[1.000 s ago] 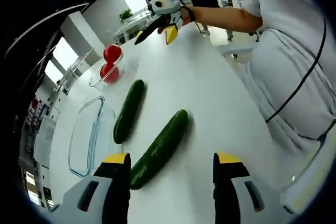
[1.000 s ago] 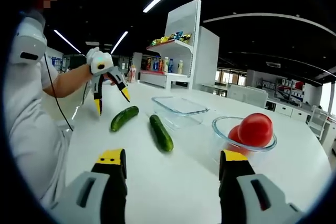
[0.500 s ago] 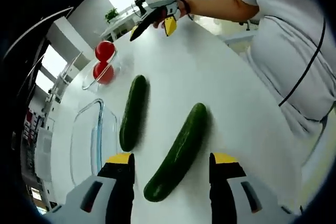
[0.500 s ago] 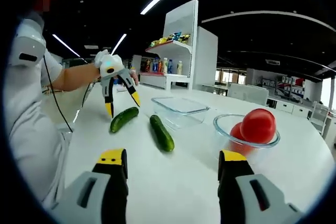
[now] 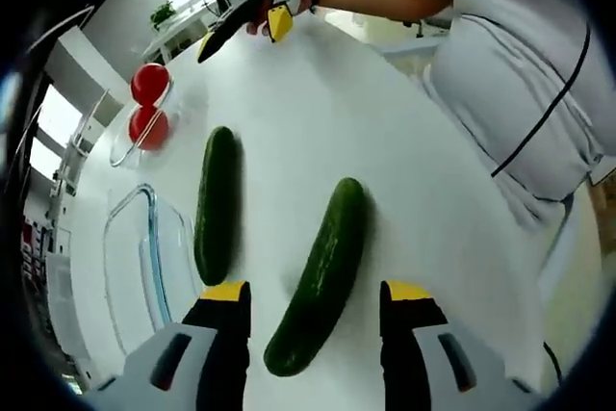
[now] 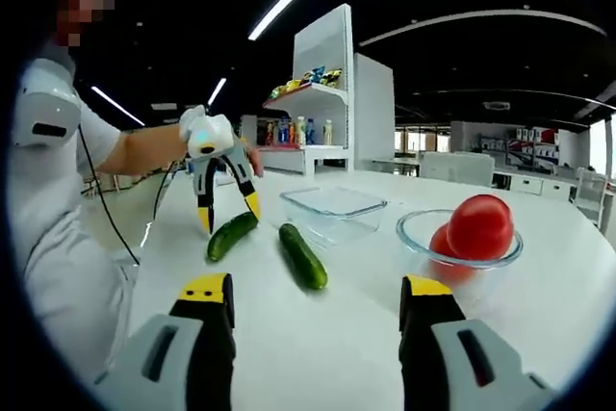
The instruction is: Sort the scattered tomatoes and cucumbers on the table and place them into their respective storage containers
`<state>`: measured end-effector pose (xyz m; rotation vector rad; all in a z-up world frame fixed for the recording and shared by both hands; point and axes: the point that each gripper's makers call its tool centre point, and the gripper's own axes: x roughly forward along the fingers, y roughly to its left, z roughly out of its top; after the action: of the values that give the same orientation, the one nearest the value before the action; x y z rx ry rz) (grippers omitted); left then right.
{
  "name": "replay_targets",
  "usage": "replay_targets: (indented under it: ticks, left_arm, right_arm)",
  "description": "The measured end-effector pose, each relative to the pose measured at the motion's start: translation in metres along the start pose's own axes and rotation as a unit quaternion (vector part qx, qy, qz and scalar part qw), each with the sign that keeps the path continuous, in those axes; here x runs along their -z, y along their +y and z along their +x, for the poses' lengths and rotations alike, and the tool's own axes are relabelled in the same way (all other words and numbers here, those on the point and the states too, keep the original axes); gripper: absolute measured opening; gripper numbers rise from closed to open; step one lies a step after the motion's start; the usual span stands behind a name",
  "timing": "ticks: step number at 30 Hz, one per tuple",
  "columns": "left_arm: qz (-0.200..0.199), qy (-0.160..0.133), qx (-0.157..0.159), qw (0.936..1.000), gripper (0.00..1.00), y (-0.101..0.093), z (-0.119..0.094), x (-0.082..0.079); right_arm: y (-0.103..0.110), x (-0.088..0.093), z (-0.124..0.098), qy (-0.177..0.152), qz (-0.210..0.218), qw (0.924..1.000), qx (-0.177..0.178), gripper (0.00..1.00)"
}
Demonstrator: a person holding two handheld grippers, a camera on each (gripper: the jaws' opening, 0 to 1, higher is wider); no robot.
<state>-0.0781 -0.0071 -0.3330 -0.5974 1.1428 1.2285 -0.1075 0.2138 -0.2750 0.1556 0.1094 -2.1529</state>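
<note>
since a second ago the left gripper [image 5: 311,295] has come in over the near cucumber [image 5: 320,274], which now lies between its spread jaws, its end low between the yellow tips; not clamped. right gripper [image 6: 315,291] has barely moved, jaws wide apart over bare table [image 6: 318,334].

left gripper view looks down the table length: near cucumber slightly curved, glossy dark green; second cucumber [image 5: 216,202] straighter, beside it to the left, apart from it. rectangular clear glass dish [image 5: 144,267] just left of that, looks empty. round glass bowl [image 5: 130,141] further up with two red tomatoes [image 5: 149,84] stacked. right gripper shows at the top, yellow-tipped fingers [image 5: 279,21] parted, held by a hand.

right gripper view gives the side angle: left gripper straddling the end of one cucumber, tips either side of it and close to the table. shelving with bottles and packets stands behind. person in a white shirt [image 5: 520,74] at the table edge.
</note>
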Motion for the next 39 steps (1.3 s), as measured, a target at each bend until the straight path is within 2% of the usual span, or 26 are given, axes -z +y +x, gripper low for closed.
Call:
replay_targets:
  ticks: [1, 3, 5, 7, 11, 15, 17, 22, 25, 32, 33, 39]
  left_arm:
    - [0.009, 0.014, -0.004, 0.9998, 0.49, 0.003, 0.001, 0.003]
    - [0.013, 0.015, 0.000, 0.9998, 0.42, 0.004, 0.003, 0.002]
    - [0.016, 0.012, 0.017, 0.9997, 0.42, 0.000, 0.005, 0.000]
    - [0.019, 0.022, 0.029, 0.9992, 0.41, -0.003, 0.008, 0.001]
    - [0.024, 0.033, 0.041, 0.9983, 0.35, -0.005, 0.015, 0.003]
    - [0.014, 0.028, 0.056, 0.9979, 0.31, -0.006, 0.015, 0.002]
    - [-0.012, 0.015, 0.073, 0.9971, 0.29, -0.010, 0.017, 0.000]
    - [-0.034, -0.004, 0.086, 0.9957, 0.30, -0.005, 0.018, 0.000]
    - [-0.043, -0.008, 0.084, 0.9955, 0.30, -0.005, 0.018, 0.000]
    - [-0.023, 0.018, 0.064, 0.9975, 0.26, -0.010, 0.018, -0.002]
    - [-0.034, 0.028, 0.058, 0.9974, 0.25, -0.009, 0.017, 0.000]
    - [-0.047, 0.033, 0.043, 0.9974, 0.23, -0.007, 0.018, -0.001]
  right_arm:
    - [0.001, 0.000, 0.000, 0.001, -0.001, 1.0000, -0.001, 0.68]
    - [0.005, 0.001, 0.001, 0.005, -0.001, 1.0000, -0.005, 0.68]
    - [0.010, 0.002, 0.002, 0.006, -0.001, 0.9999, -0.010, 0.68]
    - [0.015, 0.002, 0.004, 0.003, -0.003, 0.9999, -0.015, 0.68]
    - [0.015, 0.003, 0.007, 0.000, 0.000, 0.9999, -0.016, 0.67]
    - [0.016, 0.008, 0.010, 0.006, 0.002, 0.9998, -0.018, 0.66]
    - [0.017, 0.011, 0.011, 0.012, 0.002, 0.9997, -0.019, 0.66]
    - [0.014, 0.013, 0.016, 0.016, -0.003, 0.9998, -0.011, 0.63]
    - [0.014, 0.016, 0.018, 0.019, -0.004, 0.9998, -0.010, 0.62]
    - [0.013, 0.022, 0.019, 0.027, -0.001, 0.9996, -0.008, 0.61]
    - [0.012, 0.023, 0.019, 0.027, -0.001, 0.9996, -0.007, 0.61]
    - [0.012, 0.027, 0.021, 0.028, 0.002, 0.9996, -0.006, 0.60]
